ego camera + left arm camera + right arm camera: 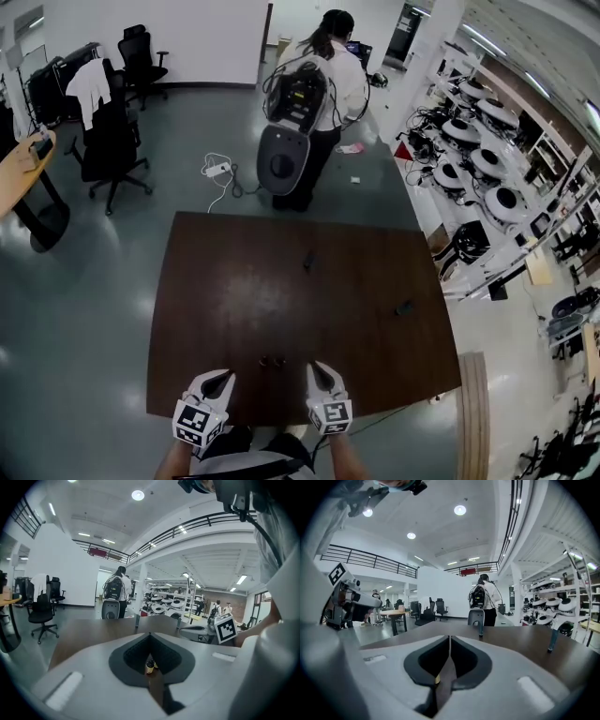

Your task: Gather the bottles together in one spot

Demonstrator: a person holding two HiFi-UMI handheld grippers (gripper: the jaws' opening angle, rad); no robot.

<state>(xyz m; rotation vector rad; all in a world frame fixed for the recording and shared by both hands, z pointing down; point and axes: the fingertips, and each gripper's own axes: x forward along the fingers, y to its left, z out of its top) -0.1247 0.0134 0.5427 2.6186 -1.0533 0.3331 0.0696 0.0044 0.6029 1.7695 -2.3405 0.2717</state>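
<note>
Counter (234, 281) spans my view, with left tool (223, 377) and right tool (318, 369) both closed and empty at its near edge. Small bottles (272, 361) stand between them; the far bottle (307, 260) and side bottle (403, 307) stand ahead, nearer my right tool.

Tiny bottles, hard to see
The two bottles (272, 361) by the desk's (234, 300) near edge are too small to tell apart. In the left gripper view, the left hand-held gripper (150, 633) hides most of them.
</note>
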